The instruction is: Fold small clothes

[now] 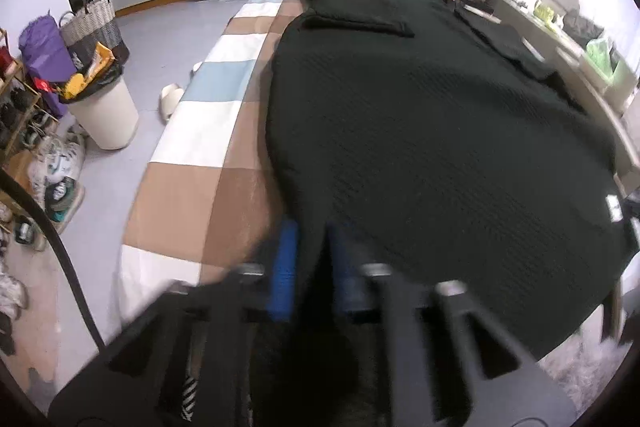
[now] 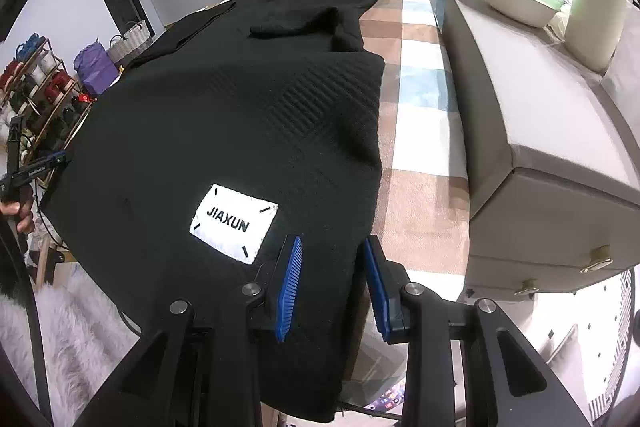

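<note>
Checkered table (image 2: 416, 131) carries black garment (image 2: 240, 115); left gripper (image 1: 312, 263) pinches hem, right gripper (image 2: 332, 283) straddles it.

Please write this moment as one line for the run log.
stage: grasp hem | left gripper: shut on black garment | right gripper: open, hem between pads | garment: flat on checked blanket

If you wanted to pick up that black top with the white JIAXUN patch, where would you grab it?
Probably by the near hem of the black top, coming in low from the near end of the checked blanket. The top lies flat, so only its edges give something to pinch. The right gripper straddles the hem corner beside the white patch.
</note>
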A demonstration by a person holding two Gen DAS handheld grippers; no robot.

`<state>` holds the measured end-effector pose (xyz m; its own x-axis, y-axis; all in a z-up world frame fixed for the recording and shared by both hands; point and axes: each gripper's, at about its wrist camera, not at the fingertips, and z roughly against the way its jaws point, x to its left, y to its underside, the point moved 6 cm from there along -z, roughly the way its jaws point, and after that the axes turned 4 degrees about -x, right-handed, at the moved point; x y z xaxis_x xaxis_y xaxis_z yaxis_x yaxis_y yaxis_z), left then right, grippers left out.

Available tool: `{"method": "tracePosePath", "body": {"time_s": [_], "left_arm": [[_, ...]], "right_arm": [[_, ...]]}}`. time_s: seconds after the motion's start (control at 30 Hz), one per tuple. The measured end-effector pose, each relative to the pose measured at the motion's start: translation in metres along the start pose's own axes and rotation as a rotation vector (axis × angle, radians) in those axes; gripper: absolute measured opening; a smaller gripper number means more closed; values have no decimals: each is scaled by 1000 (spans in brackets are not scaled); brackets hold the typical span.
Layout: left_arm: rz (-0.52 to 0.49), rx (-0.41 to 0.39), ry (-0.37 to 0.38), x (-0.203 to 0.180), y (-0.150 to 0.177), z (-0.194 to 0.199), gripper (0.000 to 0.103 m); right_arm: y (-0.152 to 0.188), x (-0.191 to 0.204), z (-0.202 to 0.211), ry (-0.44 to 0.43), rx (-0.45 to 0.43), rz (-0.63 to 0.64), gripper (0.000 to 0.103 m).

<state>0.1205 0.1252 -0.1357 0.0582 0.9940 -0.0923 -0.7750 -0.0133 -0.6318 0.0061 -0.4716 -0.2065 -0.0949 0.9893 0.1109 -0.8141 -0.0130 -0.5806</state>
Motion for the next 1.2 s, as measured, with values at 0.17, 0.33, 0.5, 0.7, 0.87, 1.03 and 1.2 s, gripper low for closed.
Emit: {"method": "tracePosePath", "body": {"time_s": [0.17, 0.33, 0.5, 0.7, 0.87, 1.03, 1.2], "left_arm": [[38, -63, 38, -3, -10, 11, 5], [89, -136, 89, 3, -26, 27, 5], [131, -172, 111, 9, -36, 37, 5], [171, -187, 109, 21, -43, 37, 5], [161, -149, 106, 22, -32, 27, 5], [165, -141, 97, 22, -27, 22, 5], [152, -130, 80, 19, -25, 17, 5]], "right_arm": [[-1, 8, 2, -63, -48, 3, 9], [-22, 13, 19, -106, -184, -33, 6], [-42, 14, 35, -108, -293, -68, 2], [-57, 2, 31, -30, -293, -106, 1], [-34, 3, 8, -54, -132, -87, 19], [-9, 3, -1, -61, -9, -61, 27], [3, 7, -3, -39, 5, -6, 42]]}}
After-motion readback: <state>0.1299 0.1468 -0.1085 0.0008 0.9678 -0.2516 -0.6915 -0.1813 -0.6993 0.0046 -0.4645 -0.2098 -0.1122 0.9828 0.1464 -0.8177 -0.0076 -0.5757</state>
